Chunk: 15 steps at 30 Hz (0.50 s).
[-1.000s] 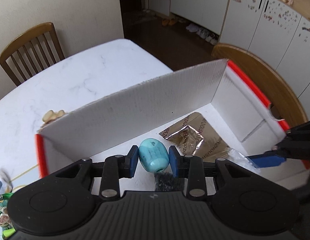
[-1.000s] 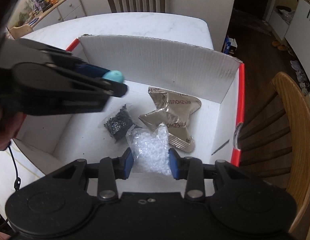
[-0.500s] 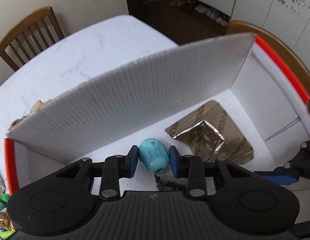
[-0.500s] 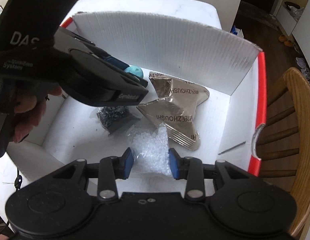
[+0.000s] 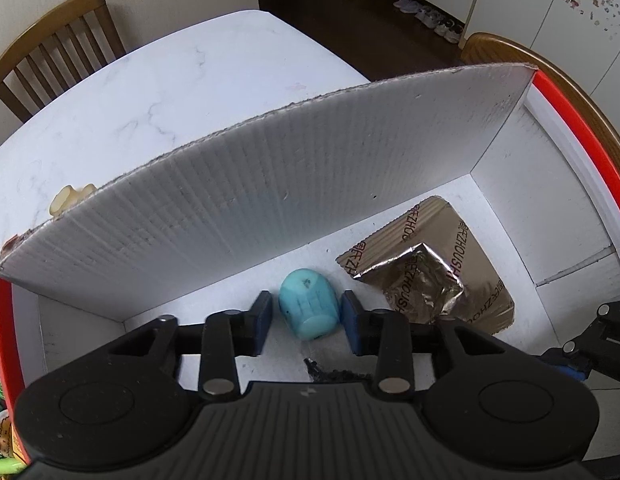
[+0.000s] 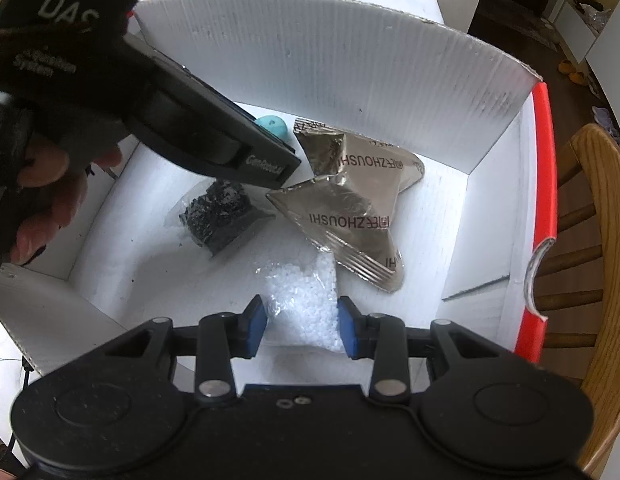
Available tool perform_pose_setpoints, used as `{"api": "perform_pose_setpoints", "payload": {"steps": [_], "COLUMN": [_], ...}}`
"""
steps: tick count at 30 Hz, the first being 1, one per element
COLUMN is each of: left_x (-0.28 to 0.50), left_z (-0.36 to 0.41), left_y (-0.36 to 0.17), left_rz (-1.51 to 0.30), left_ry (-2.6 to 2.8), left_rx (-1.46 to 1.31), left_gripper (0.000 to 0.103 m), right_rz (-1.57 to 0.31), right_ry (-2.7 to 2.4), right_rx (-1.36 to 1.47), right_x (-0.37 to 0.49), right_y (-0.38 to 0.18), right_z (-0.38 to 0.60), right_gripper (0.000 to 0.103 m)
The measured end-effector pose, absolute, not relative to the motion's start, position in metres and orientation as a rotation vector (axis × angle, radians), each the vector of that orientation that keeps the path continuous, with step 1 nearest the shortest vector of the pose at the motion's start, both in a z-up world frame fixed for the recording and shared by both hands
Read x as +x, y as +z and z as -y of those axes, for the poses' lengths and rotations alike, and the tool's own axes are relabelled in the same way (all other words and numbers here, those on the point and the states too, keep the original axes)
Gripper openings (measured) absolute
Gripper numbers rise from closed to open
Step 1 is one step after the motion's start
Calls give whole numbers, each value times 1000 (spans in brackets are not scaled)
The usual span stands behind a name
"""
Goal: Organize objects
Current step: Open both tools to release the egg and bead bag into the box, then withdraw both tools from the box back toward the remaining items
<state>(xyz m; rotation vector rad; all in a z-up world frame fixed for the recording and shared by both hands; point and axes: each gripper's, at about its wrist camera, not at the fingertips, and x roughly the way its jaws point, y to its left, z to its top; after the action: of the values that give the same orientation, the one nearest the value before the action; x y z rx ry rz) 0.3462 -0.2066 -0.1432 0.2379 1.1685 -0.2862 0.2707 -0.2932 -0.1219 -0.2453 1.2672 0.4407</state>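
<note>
The left gripper (image 5: 306,318) points down into a white cardboard box (image 5: 270,200) with red edges, low in the middle of the left wrist frame. Its jaws are opening, with small gaps showing on both sides of the turquoise bead (image 5: 308,308) between them, which lies on the box floor. In the right wrist frame the right gripper (image 6: 301,328) sits at lower centre, its narrow blue pads pressing a clear bag of white pellets (image 6: 306,304) on the box floor. Above it, centre right, lie two crumpled silver foil packets (image 6: 350,208), and left of those a bag of black pellets (image 6: 216,214). The box stands on a white marble bench (image 5: 150,100), with wooden chairs (image 5: 54,52) around it.
</note>
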Motion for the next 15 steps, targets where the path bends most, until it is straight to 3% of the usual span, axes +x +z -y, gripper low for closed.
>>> {"api": "perform_pose_setpoints", "payload": {"steps": [4,10,15], "left_x": [343,336,330], "left_z": [203,193,187], "left_y": [-141,-128,-111], "left_rz": [-1167,-1148,-1123], "left_ry": [-275,-266,-260], "left_rx": [227,195,180], "left_gripper": [51,51,51], "right_rz": [-1263,-1239,-1201], "right_ry": [444,453,463], "right_rx": [-235,-212,-209], "right_x": [269,266,260], "right_y": [-119,-110,-96], "right_z": [295,298,299], "right_gripper": [41,54,57]}}
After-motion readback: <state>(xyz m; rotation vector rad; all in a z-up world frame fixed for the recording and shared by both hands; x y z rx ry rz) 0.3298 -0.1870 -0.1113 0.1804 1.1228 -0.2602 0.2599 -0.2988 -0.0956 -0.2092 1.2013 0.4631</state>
